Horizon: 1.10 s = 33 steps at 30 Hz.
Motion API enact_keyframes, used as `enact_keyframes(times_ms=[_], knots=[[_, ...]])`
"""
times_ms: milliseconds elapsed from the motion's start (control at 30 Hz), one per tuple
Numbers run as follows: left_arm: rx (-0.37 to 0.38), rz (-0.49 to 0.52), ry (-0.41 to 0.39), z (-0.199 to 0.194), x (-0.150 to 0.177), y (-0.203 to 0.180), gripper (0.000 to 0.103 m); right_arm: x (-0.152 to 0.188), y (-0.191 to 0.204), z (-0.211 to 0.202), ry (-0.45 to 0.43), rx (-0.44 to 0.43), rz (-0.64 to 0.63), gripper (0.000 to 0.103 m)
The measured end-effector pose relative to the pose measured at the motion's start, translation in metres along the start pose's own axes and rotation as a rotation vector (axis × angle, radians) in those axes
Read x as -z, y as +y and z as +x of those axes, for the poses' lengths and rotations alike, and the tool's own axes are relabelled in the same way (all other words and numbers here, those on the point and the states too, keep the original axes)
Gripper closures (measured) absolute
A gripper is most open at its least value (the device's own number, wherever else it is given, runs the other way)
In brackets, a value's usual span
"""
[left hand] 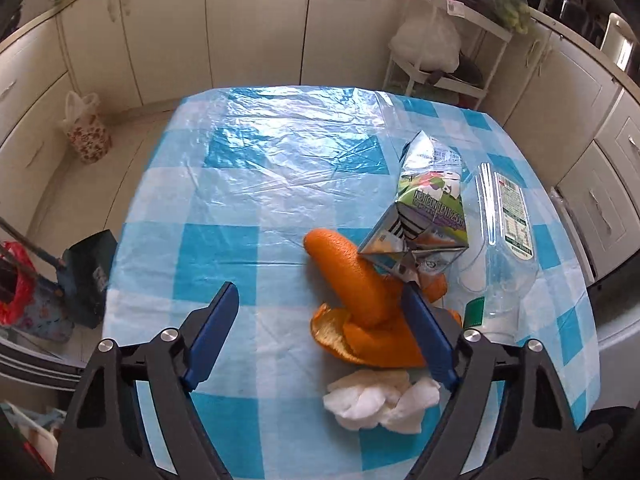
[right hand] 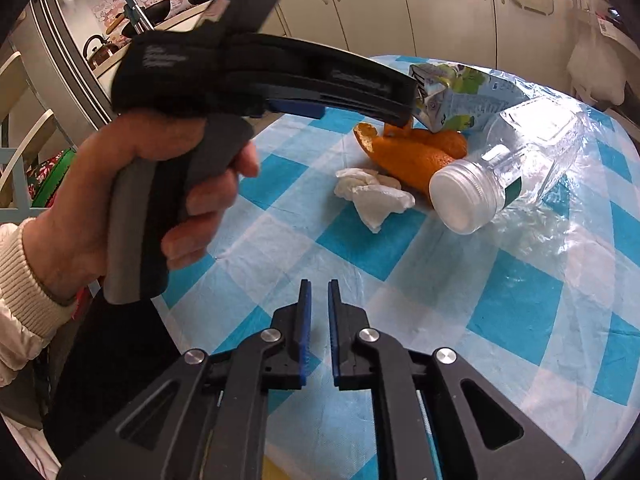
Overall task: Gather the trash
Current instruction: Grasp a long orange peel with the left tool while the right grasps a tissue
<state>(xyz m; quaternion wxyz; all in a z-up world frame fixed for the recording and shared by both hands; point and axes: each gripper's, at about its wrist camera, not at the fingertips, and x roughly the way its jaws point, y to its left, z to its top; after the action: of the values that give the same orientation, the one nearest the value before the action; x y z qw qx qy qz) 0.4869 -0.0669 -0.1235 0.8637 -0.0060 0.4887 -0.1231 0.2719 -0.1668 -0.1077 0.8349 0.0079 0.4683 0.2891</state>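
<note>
Left wrist view: the left gripper [left hand: 320, 300] stood wide open above the table [left hand: 224, 248], nothing pressed between its blue pads. The orange peel [left hand: 360, 296] lay partly between the fingers, nearer the right one, which crossed in front of its edge — contact could not be confirmed. A crushed carton [left hand: 424, 208] rested against the far end of the peel. A clear bottle [left hand: 500, 240] lay on its side just right of the carton. A crumpled tissue [left hand: 376, 404] sat on the near side of the peel, touching or just beside it. A clear plastic sheet [left hand: 288, 148] covered the far part of the checked cloth. On the floor to the left stood a patterned bag [left hand: 86, 136].

Right wrist view: the right gripper [right hand: 318, 316] hung over bare cloth at the near edge of the table [right hand: 520, 312], jaws nearly closed with a narrow gap — nothing held. A hand [right hand: 120, 200] gripped the handle of the left gripper [right hand: 404, 120], whose tip reached down at the peel [right hand: 416, 156] and carton [right hand: 468, 96]. The tissue [right hand: 372, 196] lay just left of the peel. The bottle [right hand: 516, 160] lay with its white cap [right hand: 464, 200] toward the camera, beside the peel.
</note>
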Motion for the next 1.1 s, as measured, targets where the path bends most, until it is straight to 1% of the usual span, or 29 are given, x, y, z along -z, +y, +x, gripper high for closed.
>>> enact_keyframes(times_ms=[33,67,100,167,200,267,367,433,533,633,733,767,800,900,933,1000,1033,1067,1100], knots=[[0.021,-0.009,0.012,0.006,-0.004,0.0,0.033,0.0,-0.001,0.0,-0.001,-0.005,0.003,0.091],[0.044,-0.023,0.023,0.01,-0.006,0.002,0.045,0.0,-0.002,0.001,-0.002,-0.007,0.005,0.09],[0.07,-0.045,0.037,0.014,-0.009,0.005,0.052,0.0,-0.002,0.002,-0.002,-0.006,0.006,0.089],[0.116,-0.092,0.051,0.018,-0.012,0.014,0.078,-0.003,-0.004,0.003,-0.007,0.0,0.002,0.088],[0.133,-0.112,0.053,0.019,-0.012,0.017,0.08,-0.005,-0.003,0.003,-0.014,0.005,-0.002,0.087],[0.163,-0.149,0.046,0.018,-0.007,0.028,0.087,-0.011,-0.001,0.003,-0.039,0.013,-0.017,0.078],[0.189,-0.181,0.034,0.011,0.0,0.042,0.089,-0.024,0.006,0.005,-0.083,0.009,-0.04,0.07],[0.194,-0.189,0.021,0.003,0.008,0.05,0.089,-0.035,0.009,0.011,-0.104,0.019,-0.063,0.069],[0.194,-0.206,0.002,-0.011,0.024,0.062,0.09,-0.049,0.014,0.025,-0.12,0.056,-0.087,0.069],[0.201,-0.234,-0.005,-0.026,0.043,0.078,0.09,-0.053,0.012,0.036,-0.109,0.098,-0.089,0.069],[0.205,-0.252,0.007,-0.034,0.064,0.09,0.09,-0.057,0.009,0.047,-0.067,0.128,-0.077,0.069],[0.203,-0.253,0.016,-0.035,0.071,0.091,0.09,-0.059,0.006,0.047,-0.067,0.13,-0.074,0.069],[0.2,-0.25,0.022,-0.036,0.077,0.092,0.09,-0.061,0.006,0.047,-0.072,0.143,-0.076,0.07],[0.179,-0.204,0.04,-0.039,0.088,0.087,0.089,-0.057,0.005,0.045,-0.06,0.15,-0.071,0.084],[0.164,-0.185,0.037,-0.04,0.089,0.084,0.087,-0.056,0.002,0.042,-0.057,0.151,-0.063,0.092],[0.132,-0.141,0.039,-0.042,0.085,0.077,0.083,-0.047,-0.002,0.038,-0.052,0.128,-0.037,0.093],[0.115,-0.123,0.037,-0.042,0.083,0.073,0.076,-0.045,-0.005,0.034,-0.051,0.115,-0.02,0.094],[0.088,-0.108,0.029,-0.043,0.081,0.069,0.061,-0.042,-0.007,0.031,-0.051,0.108,-0.012,0.094],[0.052,-0.098,0.019,-0.043,0.078,0.065,0.051,-0.039,-0.007,0.026,-0.05,0.099,-0.003,0.094]])
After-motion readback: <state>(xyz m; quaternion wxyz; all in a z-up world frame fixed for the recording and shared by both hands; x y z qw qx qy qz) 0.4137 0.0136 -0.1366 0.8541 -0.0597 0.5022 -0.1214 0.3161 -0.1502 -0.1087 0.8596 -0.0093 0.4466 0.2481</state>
